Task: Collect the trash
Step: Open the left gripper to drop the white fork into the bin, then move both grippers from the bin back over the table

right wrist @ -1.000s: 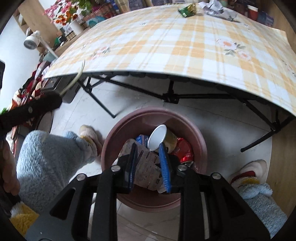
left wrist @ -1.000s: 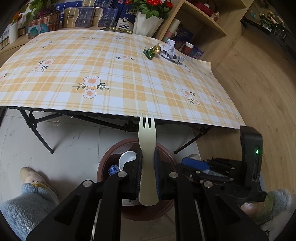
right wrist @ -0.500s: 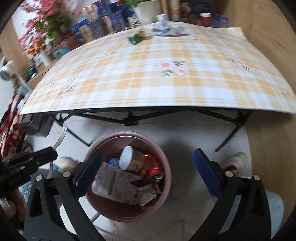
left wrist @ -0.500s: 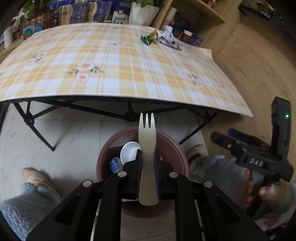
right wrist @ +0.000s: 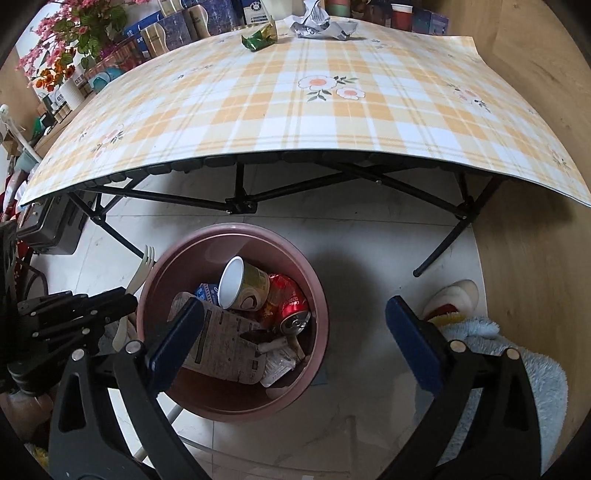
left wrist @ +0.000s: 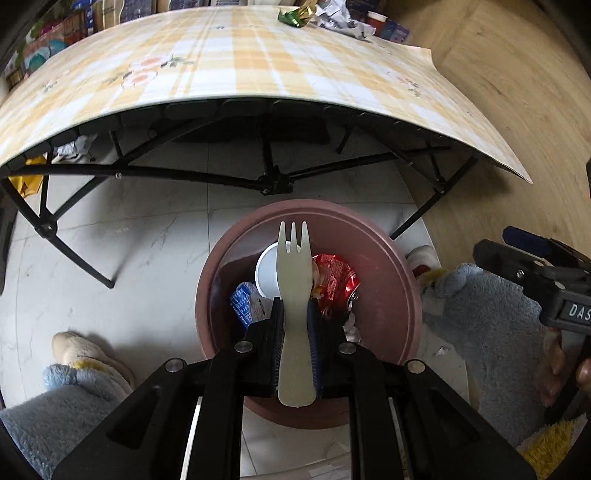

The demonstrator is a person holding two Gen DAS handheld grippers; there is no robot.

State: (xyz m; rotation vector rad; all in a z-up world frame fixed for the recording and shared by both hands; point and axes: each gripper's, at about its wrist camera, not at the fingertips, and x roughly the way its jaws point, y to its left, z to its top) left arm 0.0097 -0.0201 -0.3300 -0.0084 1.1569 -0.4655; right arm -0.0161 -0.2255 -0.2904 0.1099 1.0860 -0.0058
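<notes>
My left gripper (left wrist: 295, 321) is shut on a cream plastic fork (left wrist: 293, 266), tines forward, held above the brown round bin (left wrist: 402, 295) on the floor. The bin (right wrist: 314, 295) holds a paper cup (right wrist: 240, 284), a red can (right wrist: 291, 302), a printed paper carton (right wrist: 221, 343) and other scraps. My right gripper (right wrist: 295, 339) is open and empty, above the bin's right side. It also shows at the right of the left wrist view (left wrist: 535, 266). A green-gold wrapper (right wrist: 260, 37) and crumpled paper (right wrist: 325, 26) lie on the table's far side.
The folding table with a plaid flowered cloth (right wrist: 295, 103) overhangs the floor beyond the bin; its black legs (left wrist: 273, 181) cross beneath. The person's slippered feet (left wrist: 85, 354) stand on either side of the bin. Shelves with boxes and flowers (right wrist: 74, 44) stand behind the table.
My left gripper has moved forward and down over the bin with the fork. My right gripper opened and let the paper carton fall into the bin, then drew back.
</notes>
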